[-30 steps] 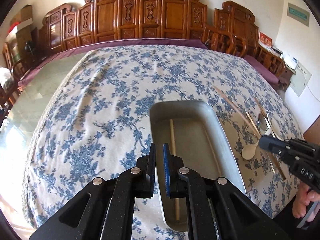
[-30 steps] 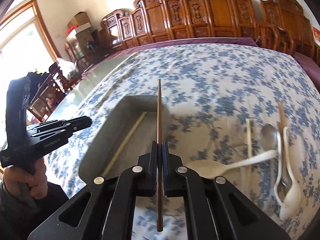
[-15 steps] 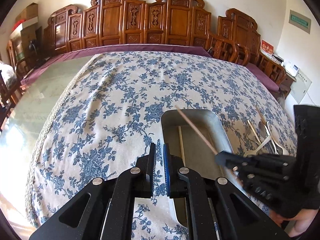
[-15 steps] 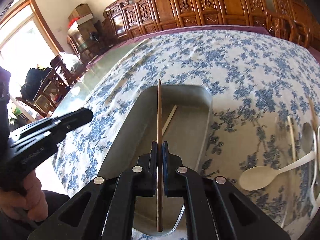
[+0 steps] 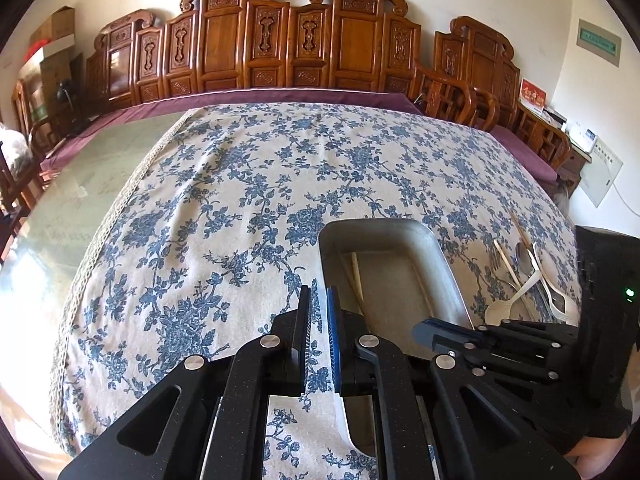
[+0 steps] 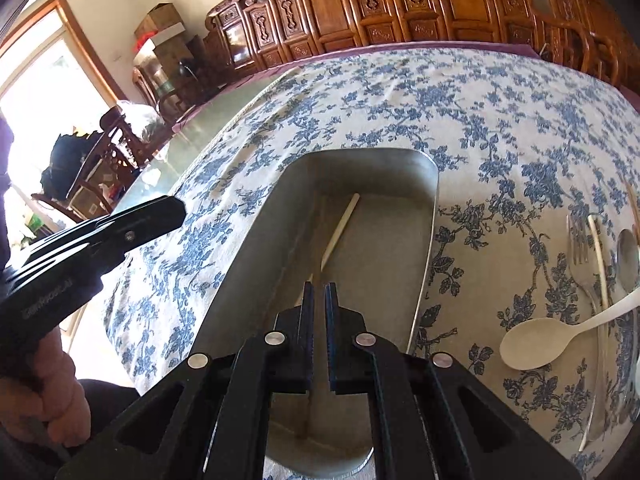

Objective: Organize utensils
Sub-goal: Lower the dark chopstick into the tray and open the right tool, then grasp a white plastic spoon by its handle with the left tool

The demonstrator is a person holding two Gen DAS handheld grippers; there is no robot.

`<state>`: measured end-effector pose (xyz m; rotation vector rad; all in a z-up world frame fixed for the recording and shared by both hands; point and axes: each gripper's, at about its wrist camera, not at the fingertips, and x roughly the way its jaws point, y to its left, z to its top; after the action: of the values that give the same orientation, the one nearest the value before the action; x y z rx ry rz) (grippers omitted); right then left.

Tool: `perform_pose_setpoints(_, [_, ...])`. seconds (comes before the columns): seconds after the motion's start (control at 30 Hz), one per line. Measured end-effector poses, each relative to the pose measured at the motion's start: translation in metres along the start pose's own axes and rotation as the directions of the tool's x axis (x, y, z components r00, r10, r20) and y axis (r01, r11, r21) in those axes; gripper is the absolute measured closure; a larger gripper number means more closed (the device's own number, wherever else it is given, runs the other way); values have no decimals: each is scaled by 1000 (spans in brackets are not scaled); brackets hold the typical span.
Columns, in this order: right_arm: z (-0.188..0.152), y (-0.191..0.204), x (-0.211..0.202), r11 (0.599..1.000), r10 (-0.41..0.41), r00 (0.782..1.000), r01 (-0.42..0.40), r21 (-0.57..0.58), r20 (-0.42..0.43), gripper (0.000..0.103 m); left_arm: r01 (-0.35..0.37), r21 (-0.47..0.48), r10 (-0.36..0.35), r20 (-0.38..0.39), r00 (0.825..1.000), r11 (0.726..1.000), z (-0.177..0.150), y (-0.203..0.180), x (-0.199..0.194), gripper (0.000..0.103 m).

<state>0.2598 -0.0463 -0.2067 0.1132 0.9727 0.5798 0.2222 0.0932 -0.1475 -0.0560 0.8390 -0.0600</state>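
Observation:
A grey metal tray (image 6: 434,184) stands on the blue-flowered cloth; its rim (image 5: 440,248) also shows in the left wrist view. A pale chopstick (image 6: 340,232) (image 5: 357,276) lies inside it. Beside that, a thin brown chopstick (image 6: 317,232) lies along the tray floor, under my right gripper (image 6: 319,292). That gripper hangs low over the tray's near half, jaws nearly together and nothing between them. My left gripper (image 5: 319,300) hovers over the cloth just left of the tray, shut and empty. Each gripper shows in the other's view: the right (image 5: 424,326), the left (image 6: 176,208).
Right of the tray lie loose utensils: a white plastic spoon (image 6: 532,348) (image 5: 500,310), a fork (image 6: 580,256), a metal spoon (image 6: 628,252) and another pale chopstick (image 6: 598,256). Carved wooden chairs (image 5: 280,48) line the far edge. A bare glass tabletop (image 5: 80,184) lies to the left.
The right gripper came left and down over the tray. The brown chopstick that stood in its jaws now lies on the tray floor. The left gripper barely moved.

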Motion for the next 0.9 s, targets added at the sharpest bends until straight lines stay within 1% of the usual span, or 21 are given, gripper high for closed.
perform_pose_setpoints(0.13, [1, -3, -24, 1000, -1, 999, 2, -25, 49, 96, 8, 5, -8, 0, 1000, 1000, 0, -4, 1, 96])
perform_pose_setpoints(0.2, [3, -11, -41, 999, -11, 997, 14, -37, 75, 96, 20, 9, -20, 1, 1000, 1000, 0, -10, 3, 96])
perform_pose_setpoints(0.3, [4, -28, -67, 995, -66, 991, 73, -61, 114, 96, 38, 34, -38, 2, 999, 999, 0, -24, 4, 94])
perform_pose_setpoints(0.33, [4, -34, -75, 993, -87, 988, 95, -66, 125, 96, 44, 43, -44, 4, 999, 998, 0, -30, 4, 87])
perform_pose_setpoints(0.37, [4, -42, -83, 991, -106, 985, 115, -68, 133, 96, 50, 52, -50, 7, 999, 997, 0, -36, 4, 83])
perform_pose_setpoints(0.47, [-1, -72, -109, 979, -180, 971, 192, -62, 156, 96, 73, 83, -74, 9, 997, 994, 0, -53, 4, 83])
perform_pose_setpoints(0.57, [-7, -101, -124, 967, -243, 956, 253, -43, 162, 96, 87, 106, -88, 2, 996, 991, -1, -68, 6, 82])
perform_pose_setpoints(0.67, [-14, -126, -134, 955, -289, 943, 295, -15, 166, 96, 103, 136, -103, -7, 995, 985, -4, -86, 9, 82])
perform_pose_setpoints(0.77, [-22, -144, -136, 948, -316, 934, 318, 14, 167, 96, 113, 171, -112, -14, 994, 979, -7, -103, 12, 82])
perform_pose_setpoints(0.87, [-31, -163, -132, 946, -324, 935, 320, 53, 144, 96, 145, 185, -142, -28, 989, 972, -11, -115, 14, 82])
perform_pose_setpoints(0.9, [-34, -168, -130, 945, -326, 936, 321, 62, 135, 96, 161, 188, -155, -44, 987, 969, -13, -121, 17, 82])
